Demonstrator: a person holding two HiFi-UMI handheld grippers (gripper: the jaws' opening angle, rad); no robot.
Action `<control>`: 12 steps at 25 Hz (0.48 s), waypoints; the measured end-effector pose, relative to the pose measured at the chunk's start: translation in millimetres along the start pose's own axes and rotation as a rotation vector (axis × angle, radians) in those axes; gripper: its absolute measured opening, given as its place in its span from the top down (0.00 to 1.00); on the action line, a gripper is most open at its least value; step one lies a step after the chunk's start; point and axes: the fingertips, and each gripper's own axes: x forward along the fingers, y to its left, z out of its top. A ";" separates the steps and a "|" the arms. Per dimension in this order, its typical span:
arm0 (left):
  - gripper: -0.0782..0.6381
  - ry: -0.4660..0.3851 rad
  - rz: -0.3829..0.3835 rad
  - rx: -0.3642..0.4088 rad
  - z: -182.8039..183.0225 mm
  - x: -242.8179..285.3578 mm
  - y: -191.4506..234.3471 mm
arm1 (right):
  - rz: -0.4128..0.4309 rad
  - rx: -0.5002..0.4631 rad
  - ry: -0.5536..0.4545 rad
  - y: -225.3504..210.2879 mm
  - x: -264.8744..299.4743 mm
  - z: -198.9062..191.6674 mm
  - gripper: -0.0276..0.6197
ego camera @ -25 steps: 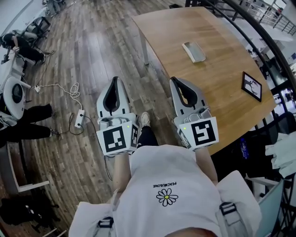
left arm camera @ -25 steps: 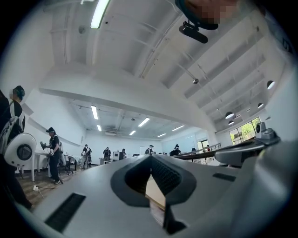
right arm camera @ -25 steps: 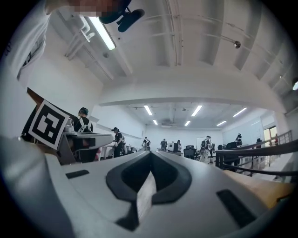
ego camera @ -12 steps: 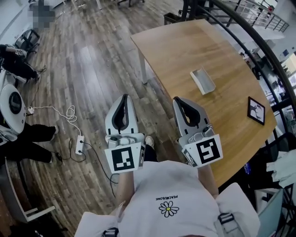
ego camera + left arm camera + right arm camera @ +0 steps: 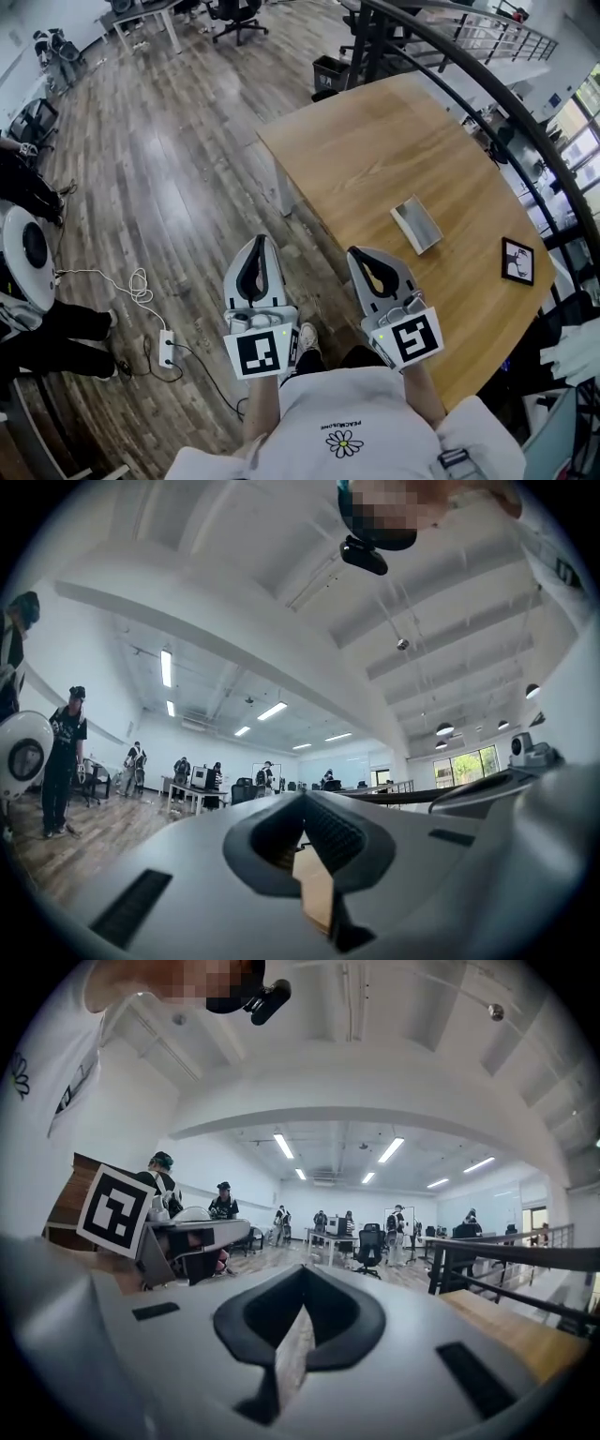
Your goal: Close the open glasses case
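Pale wooden table [image 5: 356,169] looks smooth and matt, dark plank floor [image 5: 178,131] has some sheen, left gripper [image 5: 257,242] and right gripper [image 5: 360,253] are matt grey plastic.

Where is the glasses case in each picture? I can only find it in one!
Head view: the open grey rectangular glasses case lies on the light wooden table, right of the picture's middle.
Left gripper view: not in it.
Right gripper view: not in it; only a strip of the table shows at the lower right.
Shared landmark: the black metal railing, far off at, and on the right at.
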 end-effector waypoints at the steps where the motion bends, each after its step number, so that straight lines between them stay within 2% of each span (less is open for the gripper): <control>1: 0.87 0.008 -0.003 -0.017 -5.2 3.8 -2.6 | -0.001 -0.002 0.012 -4.8 3.0 -3.4 0.94; 5: 0.87 0.022 -0.046 -0.031 -19.5 32.3 -9.6 | -0.033 -0.002 0.009 -21.2 23.8 -14.5 0.94; 9: 0.87 0.055 0.009 -0.103 -31.4 45.8 -2.4 | -0.010 0.001 0.001 -30.1 37.6 -15.1 0.94; 12: 0.87 0.043 0.015 -0.110 -25.9 55.1 2.4 | -0.019 0.008 0.003 -36.4 39.9 -13.2 0.94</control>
